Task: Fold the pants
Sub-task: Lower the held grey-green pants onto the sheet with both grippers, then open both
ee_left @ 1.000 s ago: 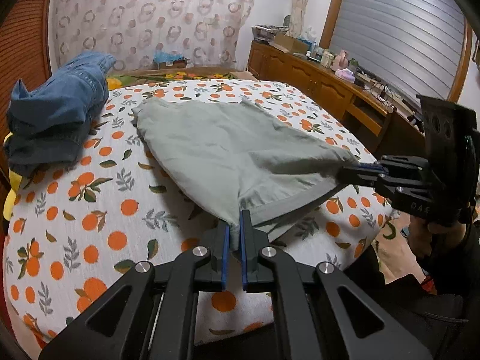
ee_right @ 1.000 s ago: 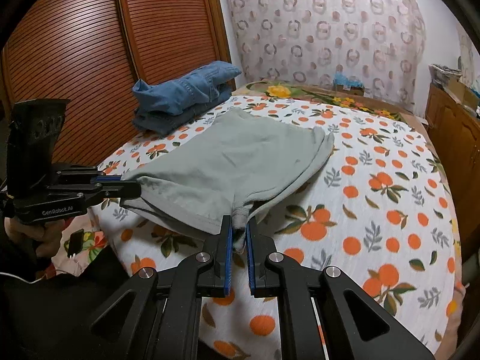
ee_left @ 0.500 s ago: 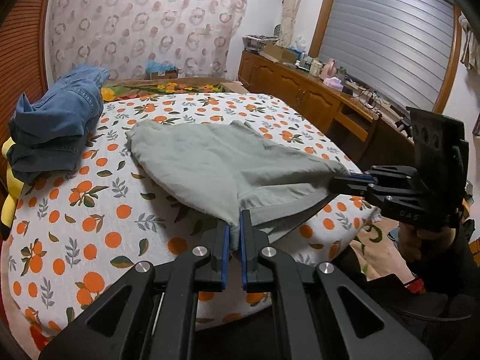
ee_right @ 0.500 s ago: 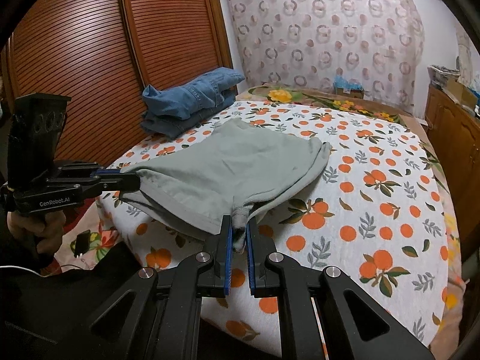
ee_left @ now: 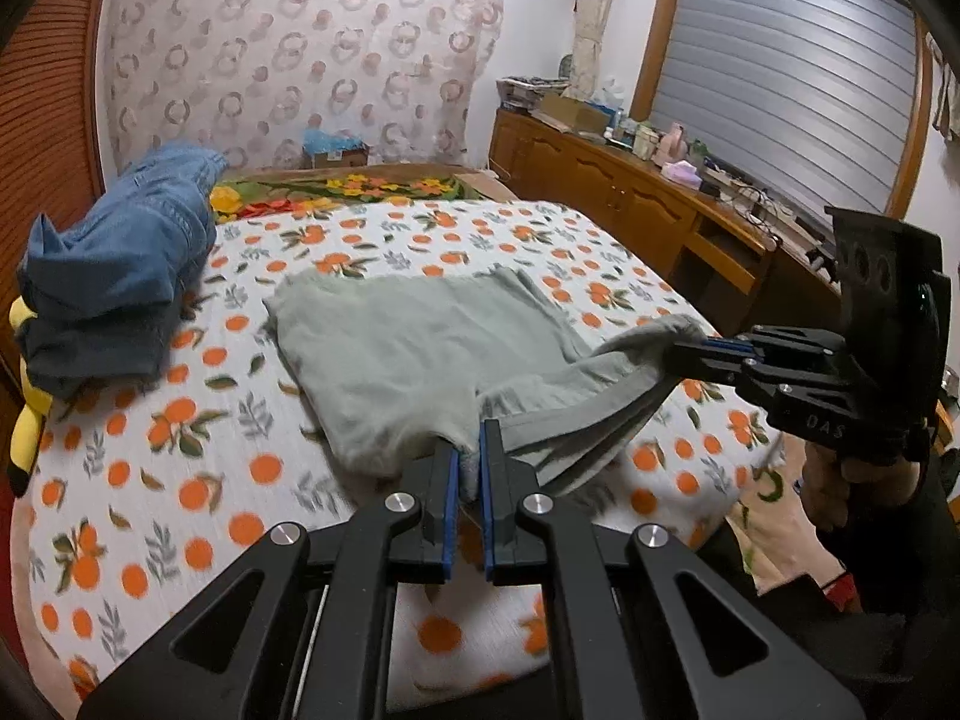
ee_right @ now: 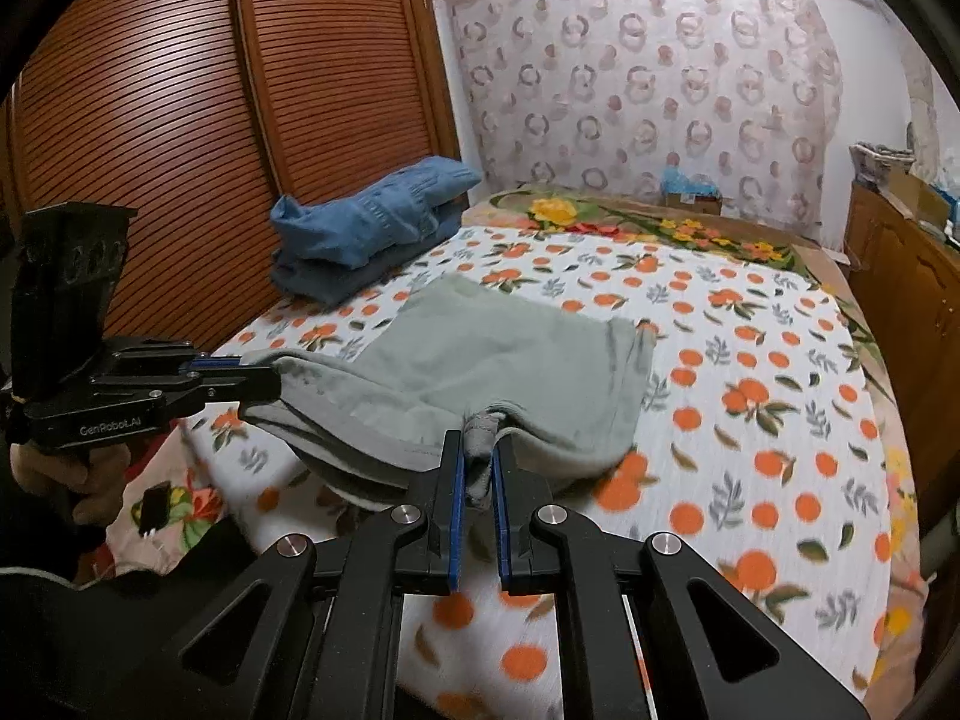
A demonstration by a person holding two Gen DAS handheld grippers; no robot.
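Pale grey-green pants lie on the orange-print bedspread, also in the right wrist view. My left gripper is shut on one near corner of the pants. My right gripper is shut on the other near corner. Each gripper shows in the other's view: the right gripper at right, the left gripper at left. The near edge hangs lifted between them, just past the bed's front edge; the far part lies flat.
A stack of folded blue jeans sits at the bed's left side by the wooden louvred wardrobe. A yellow soft toy lies beside it. A wooden cabinet with clutter runs along the right. A floral blanket lies at the head.
Both grippers have pulled the pants toward the near edge of the bed, dragging them flatter. The held edge now hangs past the bed's front. Both stay shut.
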